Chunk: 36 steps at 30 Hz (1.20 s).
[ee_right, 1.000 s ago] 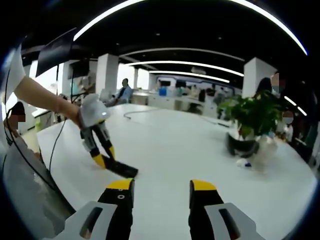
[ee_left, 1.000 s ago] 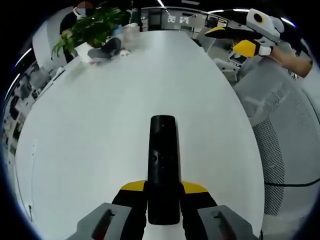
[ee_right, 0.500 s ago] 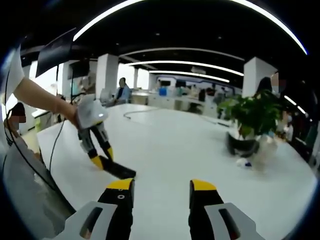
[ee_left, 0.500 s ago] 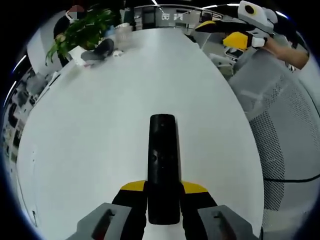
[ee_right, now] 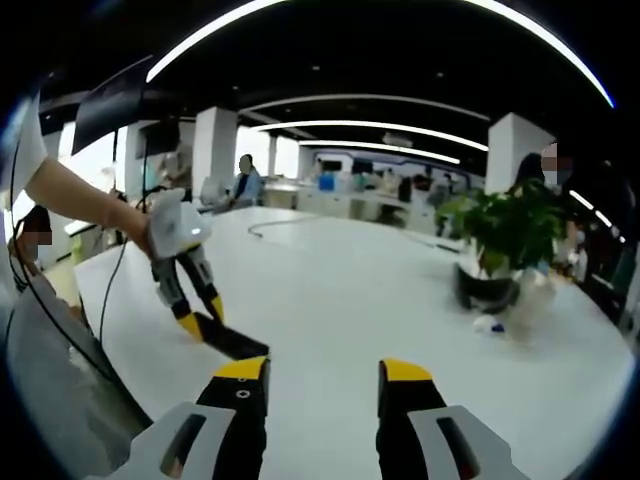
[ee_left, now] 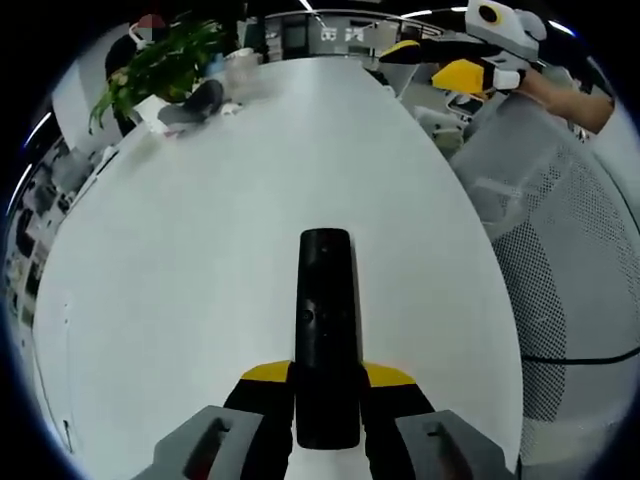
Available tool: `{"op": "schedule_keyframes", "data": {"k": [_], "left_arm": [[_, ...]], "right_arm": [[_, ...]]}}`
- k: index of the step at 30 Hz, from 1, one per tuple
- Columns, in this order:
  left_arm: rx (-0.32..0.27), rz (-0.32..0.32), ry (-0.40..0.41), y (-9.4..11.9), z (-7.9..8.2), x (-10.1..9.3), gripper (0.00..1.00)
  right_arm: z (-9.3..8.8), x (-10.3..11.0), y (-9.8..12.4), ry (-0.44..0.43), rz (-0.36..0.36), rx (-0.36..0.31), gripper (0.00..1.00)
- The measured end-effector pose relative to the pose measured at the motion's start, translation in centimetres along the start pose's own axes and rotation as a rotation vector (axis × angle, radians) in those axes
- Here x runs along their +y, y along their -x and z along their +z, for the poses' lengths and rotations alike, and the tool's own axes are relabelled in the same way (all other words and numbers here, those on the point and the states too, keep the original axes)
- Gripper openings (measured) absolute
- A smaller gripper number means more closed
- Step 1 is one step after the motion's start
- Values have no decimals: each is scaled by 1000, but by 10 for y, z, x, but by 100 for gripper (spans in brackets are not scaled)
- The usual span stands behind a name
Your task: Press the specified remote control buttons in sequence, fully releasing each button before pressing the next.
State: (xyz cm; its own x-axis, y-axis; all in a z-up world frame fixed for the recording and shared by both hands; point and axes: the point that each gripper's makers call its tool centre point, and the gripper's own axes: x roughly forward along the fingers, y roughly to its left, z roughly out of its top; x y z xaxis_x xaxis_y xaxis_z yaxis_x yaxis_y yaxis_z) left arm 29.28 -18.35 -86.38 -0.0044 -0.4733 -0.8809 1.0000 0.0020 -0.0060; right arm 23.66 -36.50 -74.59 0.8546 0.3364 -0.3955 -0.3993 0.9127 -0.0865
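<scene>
The left tool was clamped on a slim black plastic remote control, which pointed straight ahead from between its yellow-tipped jaws, above the white oval bench. The right tool hung well apart from it, jaws spread with nothing between them. Far ahead of both stood a leafy green potted plant.

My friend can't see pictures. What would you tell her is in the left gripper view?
A black remote control is clamped between the left gripper's yellow-tipped jaws above a white table. A potted plant stands at the far end, and the right gripper hovers open there.
</scene>
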Motion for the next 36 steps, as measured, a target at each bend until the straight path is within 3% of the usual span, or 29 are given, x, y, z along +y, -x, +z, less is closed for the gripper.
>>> {"op": "schedule_keyframes", "data": {"k": [36], "left_arm": [[14, -8, -29, 1, -2, -20, 25]], "right_arm": [[-2, 2, -1, 11, 8, 16, 40]]}}
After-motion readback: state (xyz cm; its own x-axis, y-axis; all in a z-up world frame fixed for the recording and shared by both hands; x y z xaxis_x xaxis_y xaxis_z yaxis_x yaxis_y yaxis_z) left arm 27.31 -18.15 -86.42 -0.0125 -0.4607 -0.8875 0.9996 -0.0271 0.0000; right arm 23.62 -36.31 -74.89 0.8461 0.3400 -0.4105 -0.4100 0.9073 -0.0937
